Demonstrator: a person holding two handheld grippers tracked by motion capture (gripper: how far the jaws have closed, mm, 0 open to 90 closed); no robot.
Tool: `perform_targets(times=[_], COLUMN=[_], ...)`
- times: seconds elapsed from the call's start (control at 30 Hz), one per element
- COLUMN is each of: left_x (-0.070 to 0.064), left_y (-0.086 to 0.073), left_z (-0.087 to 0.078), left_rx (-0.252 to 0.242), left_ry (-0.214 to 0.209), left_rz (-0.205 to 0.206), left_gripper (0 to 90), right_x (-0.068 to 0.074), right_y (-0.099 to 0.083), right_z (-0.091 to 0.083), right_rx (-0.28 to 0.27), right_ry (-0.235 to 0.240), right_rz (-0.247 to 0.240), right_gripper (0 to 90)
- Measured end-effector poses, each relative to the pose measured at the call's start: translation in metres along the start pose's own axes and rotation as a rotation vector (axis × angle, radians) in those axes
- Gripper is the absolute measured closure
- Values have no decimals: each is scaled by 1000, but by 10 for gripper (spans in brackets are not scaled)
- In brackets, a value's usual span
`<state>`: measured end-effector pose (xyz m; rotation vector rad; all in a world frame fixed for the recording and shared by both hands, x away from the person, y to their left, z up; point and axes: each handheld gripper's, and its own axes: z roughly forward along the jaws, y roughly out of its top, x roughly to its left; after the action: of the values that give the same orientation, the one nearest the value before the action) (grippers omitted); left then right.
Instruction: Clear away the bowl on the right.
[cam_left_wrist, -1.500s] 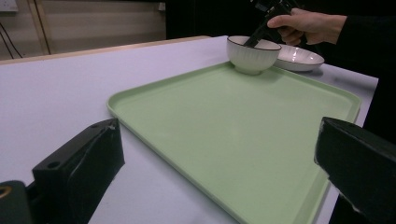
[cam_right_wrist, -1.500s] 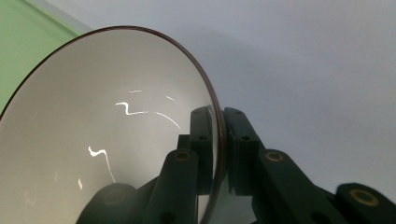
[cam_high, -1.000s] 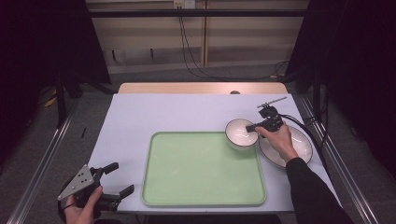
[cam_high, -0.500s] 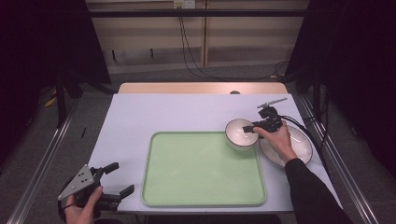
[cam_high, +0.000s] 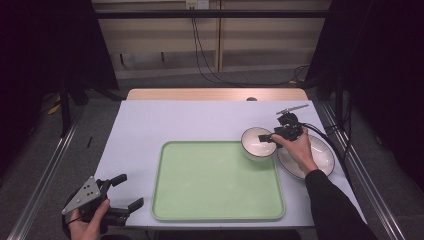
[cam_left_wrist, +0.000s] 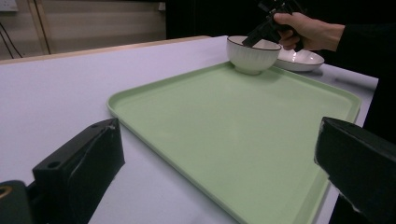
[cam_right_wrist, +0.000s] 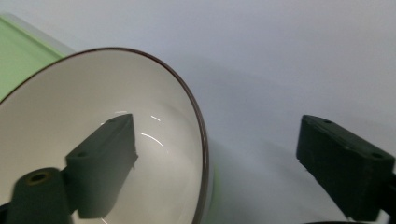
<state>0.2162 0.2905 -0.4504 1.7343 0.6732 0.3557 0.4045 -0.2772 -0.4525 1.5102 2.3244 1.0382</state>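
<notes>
A white ribbed bowl (cam_high: 257, 142) with a dark rim sits at the far right corner of the green tray (cam_high: 215, 180). My right gripper (cam_high: 270, 136) is open and straddles the bowl's right rim. In the right gripper view one jaw is inside the bowl (cam_right_wrist: 93, 107) and the other is outside over the table, so the right gripper (cam_right_wrist: 224, 163) is not clamped on it. In the left gripper view the bowl (cam_left_wrist: 252, 53) stands on the tray's (cam_left_wrist: 224, 126) far corner. My left gripper (cam_high: 127, 192) is open and holds nothing at the table's near left corner.
A white plate (cam_high: 320, 160) with a dark rim lies right of the bowl, under the person's right hand; it is the plate (cam_left_wrist: 303, 59) behind the bowl in the left gripper view. The pale table (cam_high: 165, 125) ends at a wooden strip at the back. Metal rails run along both sides.
</notes>
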Motion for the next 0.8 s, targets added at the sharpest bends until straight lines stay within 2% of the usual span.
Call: perform_targets(times=[0.07, 0.13, 0.2, 0.3, 0.43, 0.57, 0.67, 0.73, 0.8], left_x=[0, 0, 0, 0, 1, 0, 0, 0, 0], left_y=[0, 0, 0, 0, 0, 0, 0, 0, 0], left_z=[0, 0, 0, 0, -1, -1, -1, -1, -1], left_rx=[1, -3, -2, 2, 1, -1, -1, 1, 1], left_ry=[0, 1, 1, 1, 0, 4, 4, 4, 7], left_rz=[2, -7, -6, -2, 3, -6, -7, -4, -8], left_gripper=[13, 13, 13, 13, 13, 13, 13, 13, 13], right_x=[0, 0, 1, 1, 3, 3, 4, 5, 5], right_y=[0, 0, 0, 0, -1, -2, -2, -3, -5], right_z=[0, -1, -3, -6, -10, -14, -18, -20, -23], right_rx=[-7, -15, -26, -63, -89, -150, -149, -143, -162], right_ry=[-17, -2, 7, 23, -27, -81, -102, -98, -125], right_rz=[1, -5, -5, -11, -18, -38, -31, -54, -75], right_gripper=[3, 53, 22, 26, 26, 30, 27, 31, 29])
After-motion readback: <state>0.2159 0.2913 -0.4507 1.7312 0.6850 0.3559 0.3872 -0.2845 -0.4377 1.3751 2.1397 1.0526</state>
